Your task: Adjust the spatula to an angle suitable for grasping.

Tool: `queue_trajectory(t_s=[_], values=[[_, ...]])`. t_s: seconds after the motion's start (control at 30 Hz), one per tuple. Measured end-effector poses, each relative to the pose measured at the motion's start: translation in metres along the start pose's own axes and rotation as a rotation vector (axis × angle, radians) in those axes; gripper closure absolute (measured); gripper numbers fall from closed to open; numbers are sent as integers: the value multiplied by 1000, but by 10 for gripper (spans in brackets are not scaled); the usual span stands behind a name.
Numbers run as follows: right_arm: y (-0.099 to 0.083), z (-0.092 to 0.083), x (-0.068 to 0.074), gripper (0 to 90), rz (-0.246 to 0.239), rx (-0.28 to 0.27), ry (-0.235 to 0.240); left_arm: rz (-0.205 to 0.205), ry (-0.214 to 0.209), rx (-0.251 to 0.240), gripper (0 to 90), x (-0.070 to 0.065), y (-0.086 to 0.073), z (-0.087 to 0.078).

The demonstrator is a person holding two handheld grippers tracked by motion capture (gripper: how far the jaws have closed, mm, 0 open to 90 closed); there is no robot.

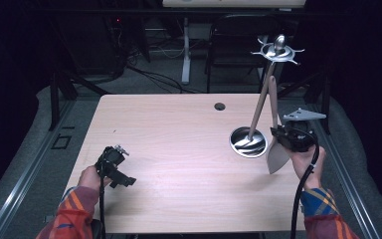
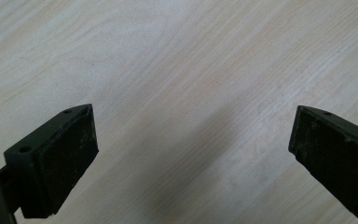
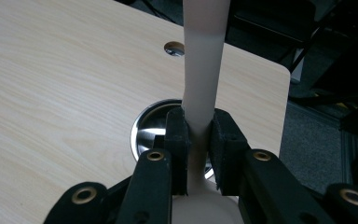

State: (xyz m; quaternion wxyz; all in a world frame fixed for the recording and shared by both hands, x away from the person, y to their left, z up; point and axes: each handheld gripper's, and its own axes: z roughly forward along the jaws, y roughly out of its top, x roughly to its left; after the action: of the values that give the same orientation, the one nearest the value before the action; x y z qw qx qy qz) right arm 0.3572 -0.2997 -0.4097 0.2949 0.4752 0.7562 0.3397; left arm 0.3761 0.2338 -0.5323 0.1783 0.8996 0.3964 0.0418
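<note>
A metal utensil stand rises from a round shiny base (image 1: 248, 142) on the right of the light wooden table (image 1: 179, 149). Its slanted pole (image 1: 259, 104) ends in a ring of hooks (image 1: 277, 51). My right gripper (image 1: 284, 135) is shut on a spatula beside the base. The beige handle (image 1: 273, 99) points up and the pale blade (image 1: 277, 157) hangs down. In the right gripper view the jaws (image 3: 199, 126) clamp the handle (image 3: 205, 56) in front of the base (image 3: 150, 127). My left gripper (image 1: 123, 179) stands open over bare wood (image 2: 191, 140) at the front left.
A small round cable hole (image 1: 220, 106) sits near the table's far edge. Behind the table are a dark chair (image 1: 238, 40), a white desk leg (image 1: 185, 50) and floor cables. The table's right edge runs close to my right hand.
</note>
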Motion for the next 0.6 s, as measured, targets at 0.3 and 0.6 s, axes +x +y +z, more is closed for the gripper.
queue_trajectory(t_s=[0.3, 0.6], values=[[4, -5, -8, 786, 29, -44, -20, 3, 3, 4, 12, 0, 0, 0], [5, -9, -15, 786, 48, -71, -32, 2, -1, 10, 12, 0, 0, 1]])
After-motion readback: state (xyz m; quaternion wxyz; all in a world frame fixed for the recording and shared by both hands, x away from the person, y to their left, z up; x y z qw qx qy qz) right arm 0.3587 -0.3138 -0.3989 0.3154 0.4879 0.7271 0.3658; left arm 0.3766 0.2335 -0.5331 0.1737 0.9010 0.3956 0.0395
